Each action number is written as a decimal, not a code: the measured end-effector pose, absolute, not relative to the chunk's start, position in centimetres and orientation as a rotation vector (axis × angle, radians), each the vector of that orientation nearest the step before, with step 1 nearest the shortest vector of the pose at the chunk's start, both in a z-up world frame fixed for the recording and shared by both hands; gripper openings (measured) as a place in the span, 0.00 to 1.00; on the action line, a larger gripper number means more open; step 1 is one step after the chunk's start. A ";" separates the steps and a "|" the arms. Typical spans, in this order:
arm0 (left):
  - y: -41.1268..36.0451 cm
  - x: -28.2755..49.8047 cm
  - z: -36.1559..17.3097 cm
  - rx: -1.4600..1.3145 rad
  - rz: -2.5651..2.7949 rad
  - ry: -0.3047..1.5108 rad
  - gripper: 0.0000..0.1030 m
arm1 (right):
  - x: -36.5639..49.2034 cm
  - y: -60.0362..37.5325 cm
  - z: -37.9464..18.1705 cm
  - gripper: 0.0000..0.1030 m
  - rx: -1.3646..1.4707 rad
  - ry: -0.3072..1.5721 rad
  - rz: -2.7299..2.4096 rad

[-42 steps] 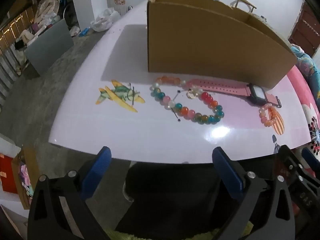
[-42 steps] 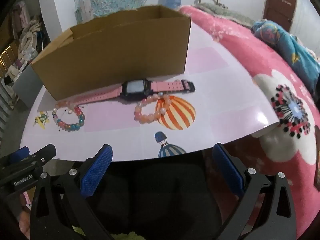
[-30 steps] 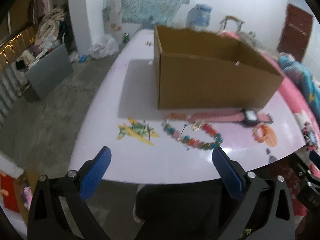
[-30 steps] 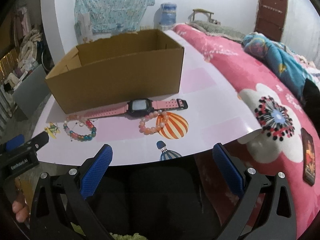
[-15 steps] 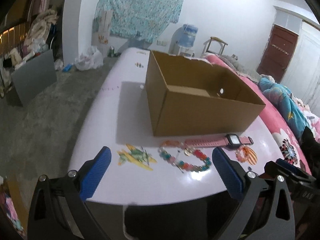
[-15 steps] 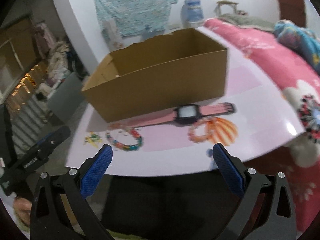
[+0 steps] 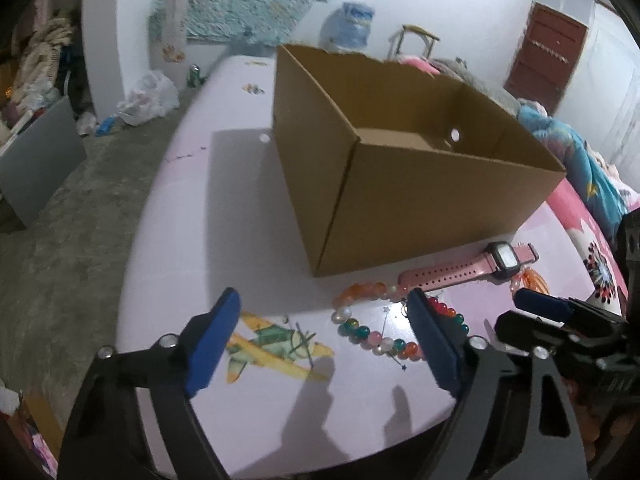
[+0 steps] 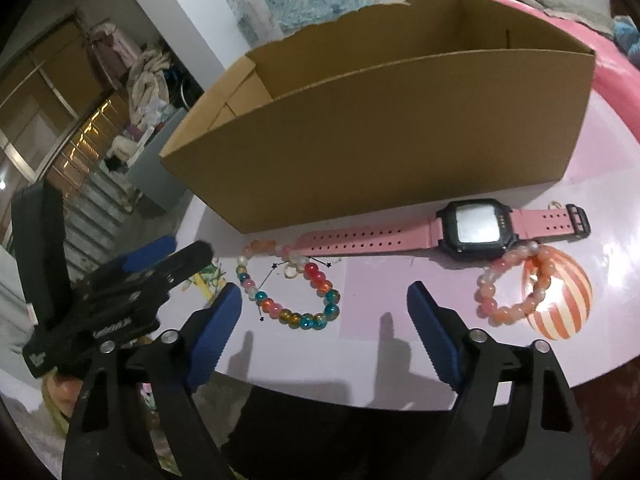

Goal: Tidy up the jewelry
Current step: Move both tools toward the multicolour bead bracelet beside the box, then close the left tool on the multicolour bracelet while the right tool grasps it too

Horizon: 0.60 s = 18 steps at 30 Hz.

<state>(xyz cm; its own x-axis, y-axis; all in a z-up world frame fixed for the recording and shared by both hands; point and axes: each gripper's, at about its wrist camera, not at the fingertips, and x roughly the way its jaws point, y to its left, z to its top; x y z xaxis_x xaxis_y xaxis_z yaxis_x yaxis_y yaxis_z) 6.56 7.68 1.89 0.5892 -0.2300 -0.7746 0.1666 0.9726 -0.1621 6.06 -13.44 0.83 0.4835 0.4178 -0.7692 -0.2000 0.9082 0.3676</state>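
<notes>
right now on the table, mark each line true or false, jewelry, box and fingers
1. The pink watch lies on the table in front of the cardboard box. True.
2. The multicolored bead bracelet is inside the box. False: it lies on the table, beside the watch strap.
3. The right gripper grips the peach bracelet. False: nothing sits between its closing fingers.
4. The peach bracelet lies partly over a striped balloon print. True.
5. The left gripper holds nothing. True.

Right hand-held gripper [image 8: 324, 320] closing, nothing between; multicolour bracelet [image 8: 290, 292], pink watch [image 8: 472, 229] before box [image 8: 384, 136].
</notes>
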 end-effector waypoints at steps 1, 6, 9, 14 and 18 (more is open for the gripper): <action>7.5 6.8 1.8 -0.068 -0.238 0.919 0.75 | 6.1 -13.4 0.7 0.74 0.232 1.002 0.380; 6.2 8.0 1.1 -0.017 -0.282 0.964 0.63 | 6.0 -13.1 0.1 0.61 0.184 1.023 0.385; 5.3 8.4 0.7 0.035 -0.290 0.986 0.53 | 6.0 -12.9 -0.3 0.46 0.164 1.039 0.389; 4.4 8.8 0.0 0.112 -0.280 1.021 0.41 | 6.7 -12.4 -0.9 0.36 0.145 1.058 0.393; 4.0 9.0 -0.8 0.147 -0.261 1.064 0.36 | 7.0 -12.1 -1.2 0.32 0.123 1.066 0.395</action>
<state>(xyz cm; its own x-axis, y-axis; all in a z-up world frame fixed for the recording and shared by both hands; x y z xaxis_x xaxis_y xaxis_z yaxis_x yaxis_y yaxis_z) 9.03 3.97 -0.84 0.4583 -0.1405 -0.8776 0.2814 0.9596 -0.0067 7.00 -12.07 -1.21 0.4210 0.3735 -0.8266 -0.2560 0.9232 0.2867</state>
